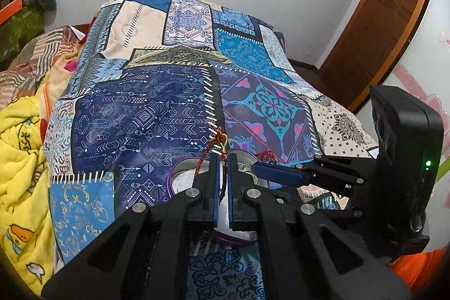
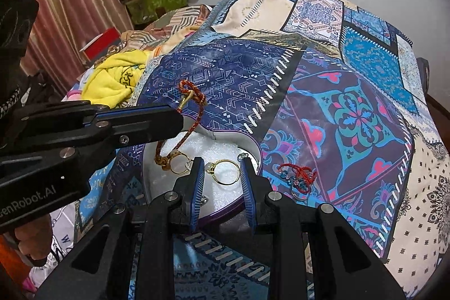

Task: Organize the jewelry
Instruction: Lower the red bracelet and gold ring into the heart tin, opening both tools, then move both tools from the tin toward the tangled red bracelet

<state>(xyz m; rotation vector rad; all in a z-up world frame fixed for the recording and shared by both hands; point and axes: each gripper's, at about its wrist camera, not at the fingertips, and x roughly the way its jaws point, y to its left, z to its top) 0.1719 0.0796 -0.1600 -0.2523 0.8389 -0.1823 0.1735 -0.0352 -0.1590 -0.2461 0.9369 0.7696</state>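
Left wrist view: left claw (image 1: 222, 159) is clamped on a red braided cord (image 1: 209, 148) with a gold clasp, over the white dish (image 1: 180, 179); right claw (image 1: 270, 173) reaches in from the right edge. Risk: the cord slips out or catches the dish rim.

Right wrist view: right claw (image 2: 222, 173) is partly open, nothing pinched, with a gold ring (image 2: 225, 175) in the dish (image 2: 157, 159) between its fingers. Cord (image 2: 191, 114) hangs into the dish from the left claw (image 2: 180, 114). Red beaded bracelet (image 2: 298, 176) lies on the bedspread (image 2: 337, 117), just beside the dish's right edge. Risk: the fingers nudge the ring aside.

Red-gold braided cord (image 2: 194, 100), gold ring (image 2: 225, 173), blue patchwork cloth (image 2: 351, 103) (floral, geometric)
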